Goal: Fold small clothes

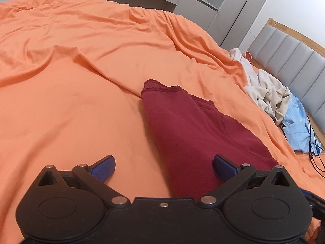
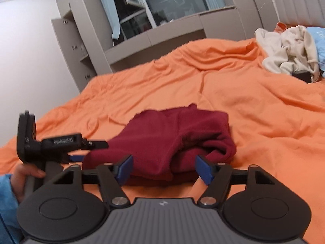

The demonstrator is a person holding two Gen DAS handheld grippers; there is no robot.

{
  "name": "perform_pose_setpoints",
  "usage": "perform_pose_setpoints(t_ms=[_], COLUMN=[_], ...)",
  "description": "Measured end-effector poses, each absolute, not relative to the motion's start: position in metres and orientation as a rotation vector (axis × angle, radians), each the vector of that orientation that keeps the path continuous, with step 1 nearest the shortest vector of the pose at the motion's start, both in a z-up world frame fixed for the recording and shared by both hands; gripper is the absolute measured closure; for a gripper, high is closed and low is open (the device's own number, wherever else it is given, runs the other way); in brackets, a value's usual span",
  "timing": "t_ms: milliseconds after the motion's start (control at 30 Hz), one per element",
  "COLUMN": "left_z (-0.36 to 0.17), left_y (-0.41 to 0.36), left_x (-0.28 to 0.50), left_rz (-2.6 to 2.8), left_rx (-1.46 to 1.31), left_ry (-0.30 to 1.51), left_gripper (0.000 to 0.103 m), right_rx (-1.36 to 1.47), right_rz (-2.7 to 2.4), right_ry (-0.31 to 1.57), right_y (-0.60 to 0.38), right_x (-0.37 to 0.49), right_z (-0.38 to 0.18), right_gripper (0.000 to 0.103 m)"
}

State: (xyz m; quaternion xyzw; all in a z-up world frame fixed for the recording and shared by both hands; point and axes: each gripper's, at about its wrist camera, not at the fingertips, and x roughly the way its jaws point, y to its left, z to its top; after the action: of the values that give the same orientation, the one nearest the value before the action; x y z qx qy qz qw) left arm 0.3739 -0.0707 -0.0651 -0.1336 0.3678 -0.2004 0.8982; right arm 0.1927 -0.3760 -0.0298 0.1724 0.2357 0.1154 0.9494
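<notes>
A dark red small garment [image 1: 182, 126] lies folded into a long strip on the orange bedsheet [image 1: 81, 71]. My left gripper [image 1: 163, 167] hovers low over its near end, jaws wide open; the cloth runs under the right finger [image 1: 223, 167], and neither pad presses on it. In the right wrist view the same garment [image 2: 172, 138] is a rumpled folded bundle. My right gripper [image 2: 164, 169] stands open at its near edge, the bundle's end lying between the blue pads [image 2: 125, 168], no pad clamping it.
A heap of cream clothes [image 1: 268, 93] and a light blue garment [image 1: 296, 122] lie at the right by the grey padded headboard [image 1: 294, 61], with a black cable [image 1: 312, 148] nearby. Grey cabinets [image 2: 81, 40] stand beyond the bed. A person's hand [image 2: 30, 172] grips the left tool's handle.
</notes>
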Motion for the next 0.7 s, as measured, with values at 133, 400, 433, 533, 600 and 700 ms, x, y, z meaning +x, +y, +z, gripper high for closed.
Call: perform_pose_setpoints(t_ms=[133,400,433,533,600,700], left_z=[-0.066,-0.073,-0.073,-0.076,-0.078,-0.08], left_y=[-0.069,-0.061,-0.061,-0.059,-0.058,-0.056], left_x=[0.376,0.385,0.386,0.389,0.391,0.395], left_rz=[-0.423,-0.45,-0.453,-0.468,-0.48,-0.504], left_rx=[-0.288,-0.342,-0.345,-0.36,-0.371,-0.383], left_ry=[0.768,0.8,0.801,0.809,0.815,0.817], left_gripper=[0.0,0.0,0.0,0.0,0.0,0.0], right_rx=[0.43,0.804,0.838,0.905,0.929,0.957], right_rz=[0.176,0.148,0.166,0.174,0.19,0.208], right_ry=[0.467,0.633,0.659,0.734,0.774,0.779], right_y=[-0.398,-0.468,-0.474,-0.485,-0.488,-0.492], right_x=[0.207,0.3,0.31,0.334,0.34,0.344], right_z=[-0.024,-0.05,-0.056,-0.076,-0.086,-0.094], right_gripper=[0.0,0.0,0.0,0.0,0.0,0.0])
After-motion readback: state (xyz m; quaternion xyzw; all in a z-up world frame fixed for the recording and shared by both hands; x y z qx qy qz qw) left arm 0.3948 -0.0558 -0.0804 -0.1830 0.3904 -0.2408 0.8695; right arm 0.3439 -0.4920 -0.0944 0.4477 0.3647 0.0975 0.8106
